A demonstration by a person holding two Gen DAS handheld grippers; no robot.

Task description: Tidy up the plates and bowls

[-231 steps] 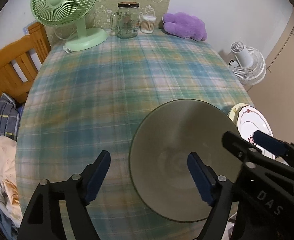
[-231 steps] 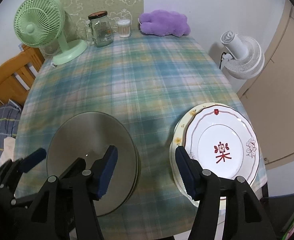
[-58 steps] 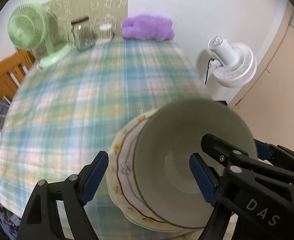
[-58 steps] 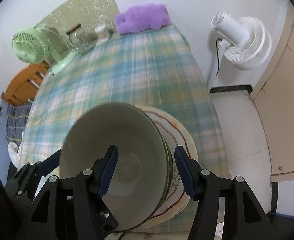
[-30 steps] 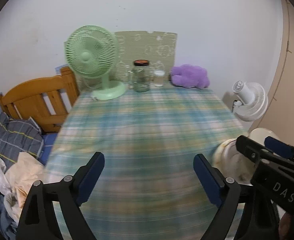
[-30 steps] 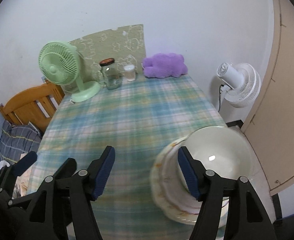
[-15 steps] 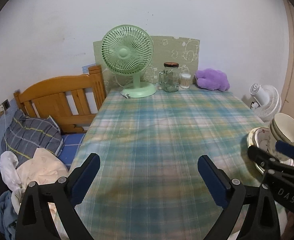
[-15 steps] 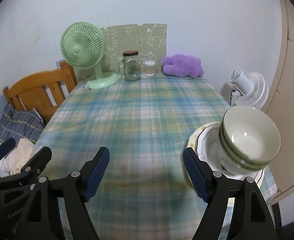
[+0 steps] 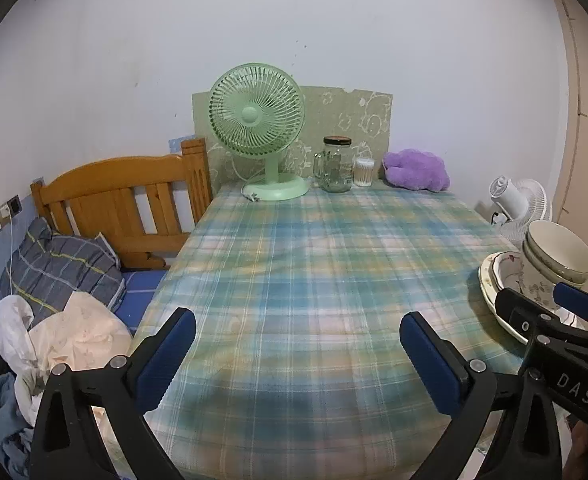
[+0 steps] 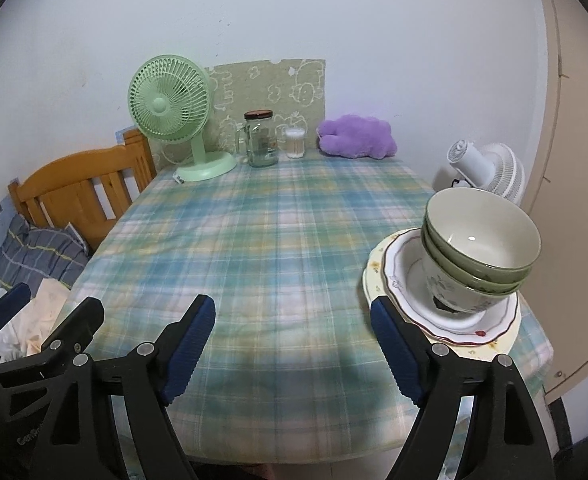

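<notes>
A stack of bowls (image 10: 478,255), green-rimmed ones nested in a flowered one, stands on stacked plates (image 10: 406,288) at the right edge of the plaid table (image 10: 277,248). The same bowls (image 9: 556,254) and plates (image 9: 494,280) show at the far right of the left wrist view. My right gripper (image 10: 292,338) hovers over the table's front edge, left of the stack, its jaws opening with nothing between them. My left gripper (image 9: 297,342) is further left, jaws still opening and very wide, also empty. Its fingertips (image 10: 11,300) appear at the right view's lower left.
At the table's far end stand a green desk fan (image 9: 258,128), a glass jar (image 9: 336,165), a small cotton-swab container (image 9: 364,172) and a purple plush (image 9: 416,171). A wooden bed frame (image 9: 121,208) with bedding lies left; a white floor fan (image 10: 482,170) stands right.
Both grippers have drawn back from the stack toward the table's front and widened. The bowls now rest on the plates, and the view has swung left and out, showing the whole table.
</notes>
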